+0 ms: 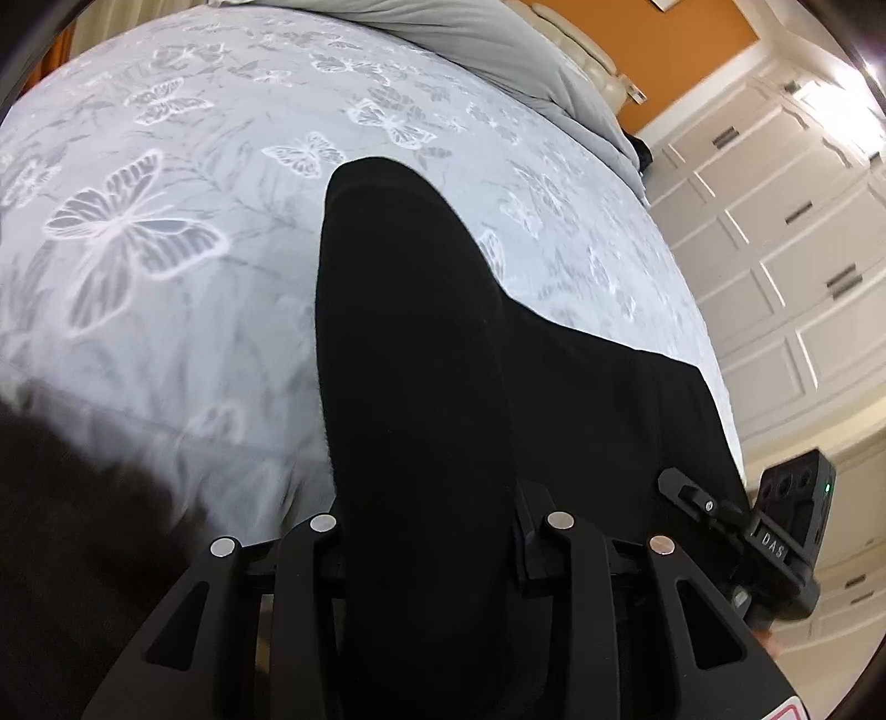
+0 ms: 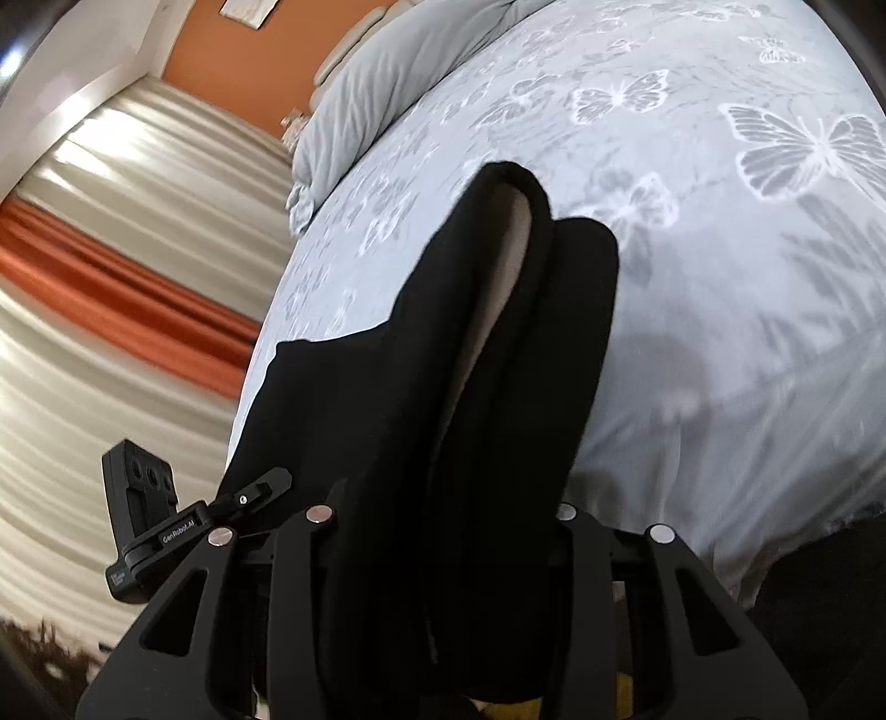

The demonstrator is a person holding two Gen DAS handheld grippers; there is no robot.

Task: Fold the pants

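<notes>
The black pants [image 1: 421, 354] hang over the bed, held up at one end by both grippers. In the left wrist view, my left gripper [image 1: 437, 531] is shut on a thick fold of the black cloth, which covers its fingertips. The right gripper [image 1: 786, 531] shows at the far right, beside the cloth. In the right wrist view, my right gripper [image 2: 443, 520] is shut on the pants [image 2: 498, 343], whose folded edge shows a pale lining. The left gripper [image 2: 149, 520] shows at the left. The rest of the pants spreads flat between the two grippers.
The bed [image 1: 166, 232] has a pale grey cover with white butterflies. A grey duvet [image 2: 387, 61] is bunched at the head end. White panelled wardrobes [image 1: 786, 232] stand to one side, striped curtains [image 2: 111, 266] to the other. An orange wall [image 1: 692, 50] is behind.
</notes>
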